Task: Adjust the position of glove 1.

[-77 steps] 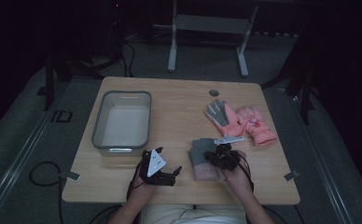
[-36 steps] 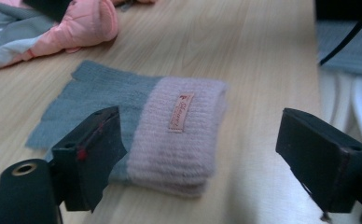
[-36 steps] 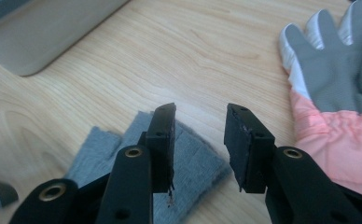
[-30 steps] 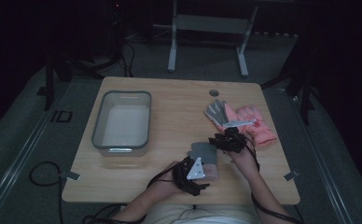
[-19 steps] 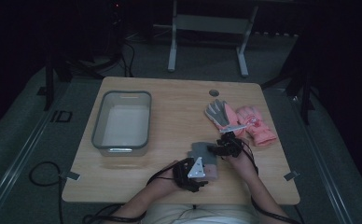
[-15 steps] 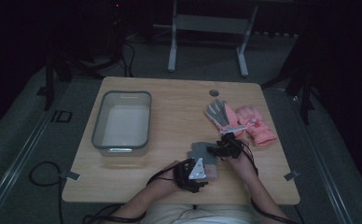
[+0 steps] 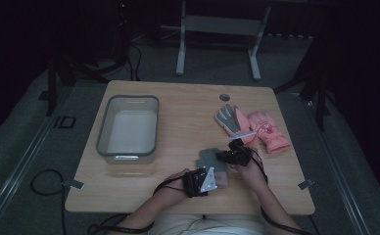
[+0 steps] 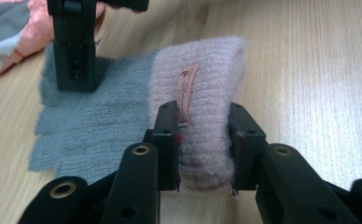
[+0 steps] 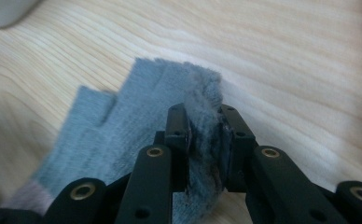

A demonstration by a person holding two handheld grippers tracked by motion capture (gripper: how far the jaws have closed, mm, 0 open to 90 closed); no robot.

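Dark room; wooden table bears grey bin, gloves.

We see a grey bin on the table's left half (well apart from the rest). Pink gloves lie at right.

A dim room with dark walls. A light wooden surface stands on grey carpeted floor. Behind it is a grey metal stand, with black cables trailing across the floor.
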